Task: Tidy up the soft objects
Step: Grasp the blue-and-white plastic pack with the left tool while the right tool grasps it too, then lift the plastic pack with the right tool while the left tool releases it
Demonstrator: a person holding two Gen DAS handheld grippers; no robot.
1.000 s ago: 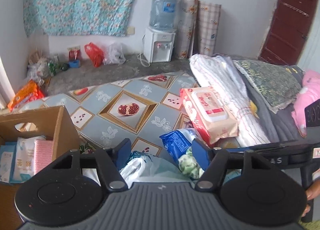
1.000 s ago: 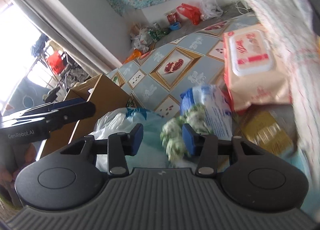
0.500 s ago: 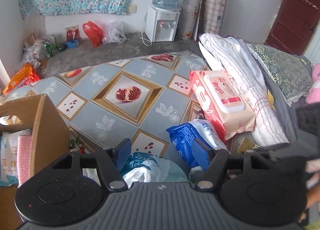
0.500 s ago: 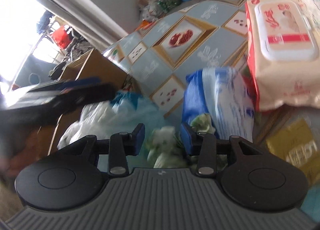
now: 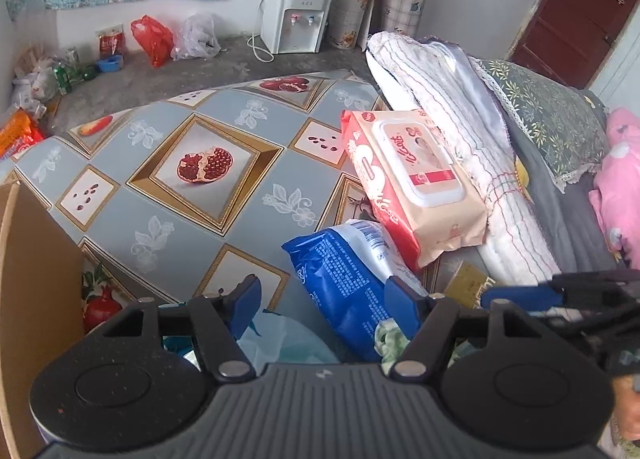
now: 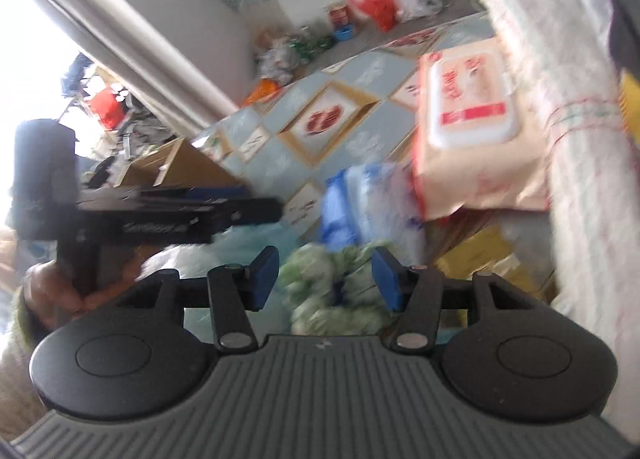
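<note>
Left gripper [image 5: 322, 301]: fingers spread, nothing clamped, poised over blue packet [image 5: 344, 283] and pale plastic bag [image 5: 276, 343] on pomegranate-print table [image 5: 192, 195]

Right gripper [image 6: 325, 273]: fingers just widened, green-white soft bundle [image 6: 332, 291] between them, contact not discernible through blur

Pink wipes pack [image 5: 412, 179]: red script label, unreadable, leaned on rolled blanket [image 5: 452, 147]

Cardboard box [image 5: 32, 299]: at left edge

right-wrist view smeared | green-white bundle [image 6: 334, 287] blurred, unidentifiable | cardboard box [image 5: 36, 299] cut by left edge

Glossy plastic wipes pack [image 5: 416, 183] lies on the smooth patterned tablecloth [image 5: 168, 235].
</note>
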